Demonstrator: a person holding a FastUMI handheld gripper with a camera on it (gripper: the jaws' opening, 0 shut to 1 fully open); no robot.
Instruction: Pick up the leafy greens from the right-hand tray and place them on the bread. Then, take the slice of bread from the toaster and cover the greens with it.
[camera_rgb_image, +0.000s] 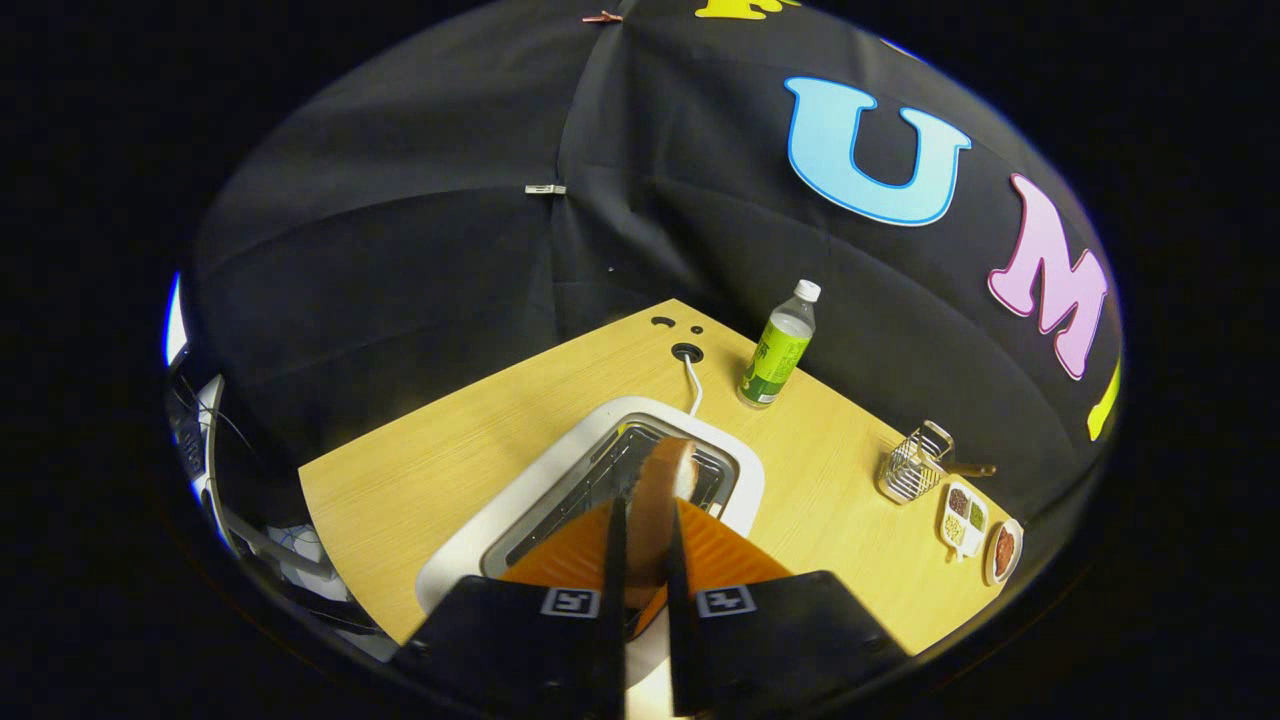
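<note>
A slice of bread (662, 492) with a brown crust stands on edge between my fingers, just above the slot of the white toaster (560, 470). My gripper (645, 530) is shut on the slice, both fingers pressing its flat sides. The toaster sits right below and ahead of the fingers on the wooden table (420, 480). Its white cord (693, 385) runs back to a hole in the tabletop.
A green-labelled water bottle (778, 348) stands beyond the toaster near the table's far edge. To the right are a small wire rack (912, 465), a white divided dish (964, 518) and a small plate (1003, 551). The table's left edge drops off to cables.
</note>
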